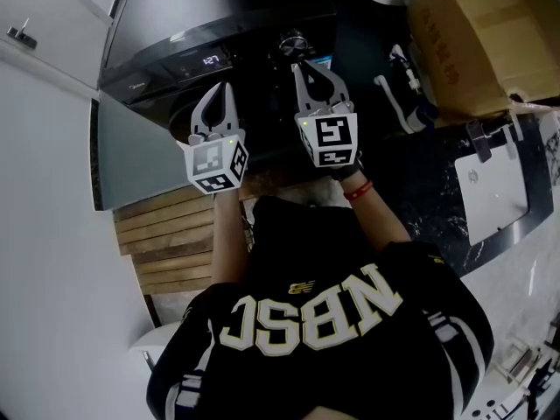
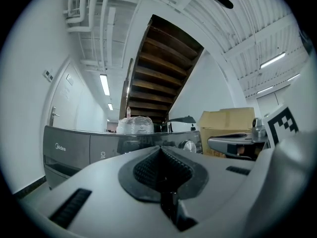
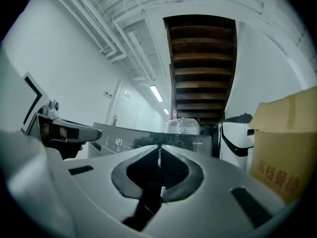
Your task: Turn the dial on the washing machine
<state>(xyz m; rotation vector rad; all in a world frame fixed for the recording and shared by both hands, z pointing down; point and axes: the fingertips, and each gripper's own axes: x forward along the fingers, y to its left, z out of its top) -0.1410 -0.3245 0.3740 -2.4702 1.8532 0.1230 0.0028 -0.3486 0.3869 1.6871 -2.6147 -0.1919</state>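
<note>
The dark washing machine (image 1: 166, 16) stands ahead of me, its control strip lit with a display (image 1: 211, 60). Its round dial (image 1: 291, 40) sits to the right of the display and shows as a silver knob (image 2: 188, 145) in the left gripper view. My right gripper (image 1: 298, 66) is shut with nothing between its jaws, its tips just short of the dial. In the right gripper view the shut jaws (image 3: 159, 148) hide the dial, with the display (image 3: 119, 142) to their left. My left gripper (image 1: 226, 86) hangs shut and empty, lower left of the display, tips (image 2: 159, 148) together.
A cardboard box (image 1: 472, 33) stands at the right. Beside the machine is a white and black appliance (image 3: 237, 138). A plastic-wrapped bundle (image 2: 134, 125) rests on the machine's top. Wooden slats (image 1: 166, 234) lie by my feet, and a white wall (image 1: 44, 147) runs along the left.
</note>
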